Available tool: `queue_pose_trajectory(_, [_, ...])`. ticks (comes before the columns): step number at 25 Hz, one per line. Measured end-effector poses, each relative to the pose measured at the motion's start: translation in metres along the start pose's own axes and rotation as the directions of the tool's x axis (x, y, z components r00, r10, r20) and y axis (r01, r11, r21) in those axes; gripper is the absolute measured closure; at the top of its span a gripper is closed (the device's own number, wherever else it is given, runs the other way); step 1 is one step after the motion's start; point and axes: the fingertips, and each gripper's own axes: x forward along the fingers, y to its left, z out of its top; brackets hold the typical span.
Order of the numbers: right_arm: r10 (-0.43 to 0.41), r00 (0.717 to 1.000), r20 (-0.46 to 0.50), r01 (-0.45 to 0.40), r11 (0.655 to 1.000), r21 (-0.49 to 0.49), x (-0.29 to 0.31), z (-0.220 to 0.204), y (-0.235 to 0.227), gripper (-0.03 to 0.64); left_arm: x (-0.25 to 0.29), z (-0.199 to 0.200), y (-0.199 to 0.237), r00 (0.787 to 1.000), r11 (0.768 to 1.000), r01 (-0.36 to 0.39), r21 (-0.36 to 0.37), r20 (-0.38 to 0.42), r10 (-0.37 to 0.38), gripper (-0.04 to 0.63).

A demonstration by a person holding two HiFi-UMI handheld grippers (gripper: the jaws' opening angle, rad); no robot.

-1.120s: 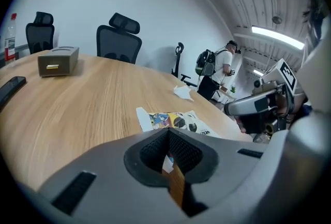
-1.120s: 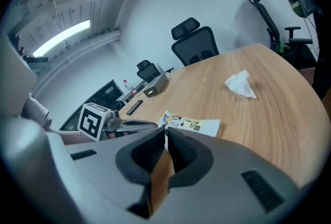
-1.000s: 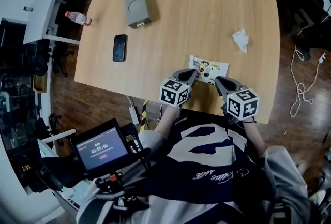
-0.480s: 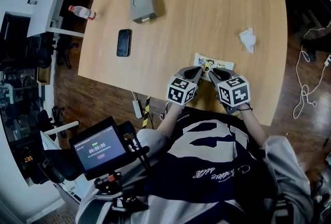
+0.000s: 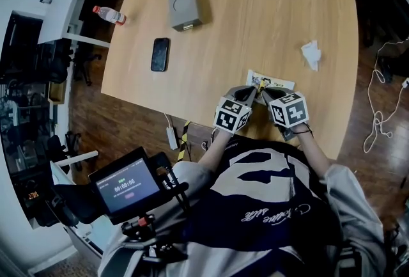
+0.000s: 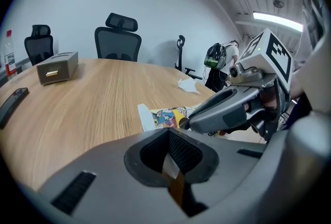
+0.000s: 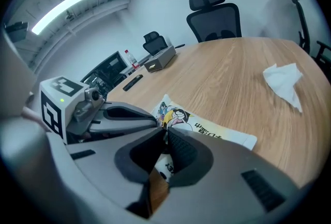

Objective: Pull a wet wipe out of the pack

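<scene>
The wet wipe pack (image 5: 276, 82) is flat and white, with a yellow cartoon print, and lies near the table's front edge. It also shows in the left gripper view (image 6: 164, 116) and the right gripper view (image 7: 204, 127). My left gripper (image 5: 254, 91) is shut, its tip against the pack's left end. My right gripper (image 5: 264, 90) is shut too, tip down on the printed top beside the left one. Whether either tip pinches a flap is hidden. Each gripper sees the other: the right gripper (image 6: 187, 123) and the left gripper (image 7: 154, 121).
A crumpled white tissue (image 5: 311, 54) lies on the wooden table (image 5: 255, 7) to the right of the pack. A black phone (image 5: 160, 54) and a grey box (image 5: 183, 3) sit at the far left. A bottle (image 5: 110, 15) stands on a side shelf. Office chairs (image 6: 118, 42) line the far edge.
The right gripper has swung left until its tip meets the left gripper's tip on the pack. One second ago the two tips were apart at the pack's front edge.
</scene>
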Motion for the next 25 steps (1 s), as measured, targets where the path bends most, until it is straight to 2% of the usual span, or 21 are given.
queue_pose_trajectory(3, [0.048,0.998,0.031,-0.051,0.995,0.091,-0.005,0.002,0.004,0.610,0.001,-0.001,0.000,1.000,1.000,0.006,0.026,-0.001,-0.006,0.594])
queue_pose_trajectory(5, [0.064,0.997,0.049,-0.070,0.991,0.116,-0.009,0.003,0.007,0.613,0.003,-0.002,-0.001,1.000,0.999,0.012,0.042,-0.004,-0.012,0.594])
queue_pose_trajectory(16, [0.087,0.968,0.237,-0.152,0.951,0.271,-0.059,0.021,0.001,0.617,0.007,-0.005,0.003,1.000,0.998,-0.001,0.069,-0.004,0.001,0.594])
queue_pose_trajectory(21, [0.101,0.934,0.343,-0.224,0.912,0.343,-0.085,0.028,0.007,0.617,0.006,-0.006,0.002,1.000,0.998,0.004,0.070,-0.009,-0.004,0.594])
queue_pose_trajectory(25, [0.083,0.908,0.410,-0.232,0.915,0.330,-0.106,0.039,0.012,0.617,0.005,-0.007,0.002,1.000,0.997,0.004,0.078,-0.008,-0.003,0.594])
